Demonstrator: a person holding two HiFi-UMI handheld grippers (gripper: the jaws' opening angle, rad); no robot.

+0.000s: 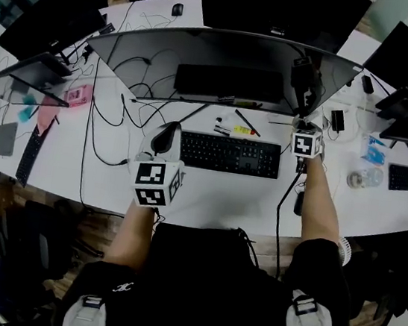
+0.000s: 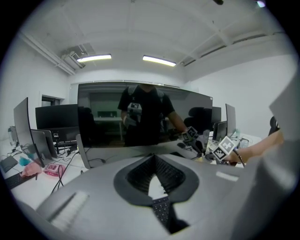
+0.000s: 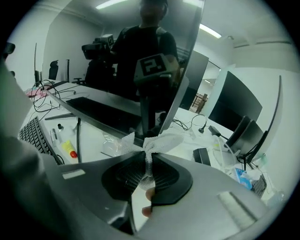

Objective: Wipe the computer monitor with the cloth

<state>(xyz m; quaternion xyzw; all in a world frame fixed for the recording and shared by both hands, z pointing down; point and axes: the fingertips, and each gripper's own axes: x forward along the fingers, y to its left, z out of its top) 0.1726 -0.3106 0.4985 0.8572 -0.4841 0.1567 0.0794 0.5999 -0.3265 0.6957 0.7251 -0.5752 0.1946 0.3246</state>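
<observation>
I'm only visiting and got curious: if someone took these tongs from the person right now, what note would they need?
Left tongs: shut, empty, held over the desk at the left end of the keyboard, facing the monitor.
Right tongs: shut on the white cloth, at the monitor's lower right end. Whether it touches the screen can't be told.
Done: cloth is gripped and up at the screen.
Left: wipe across the screen. No wiped area shows, so treat it all as pending.
</observation>
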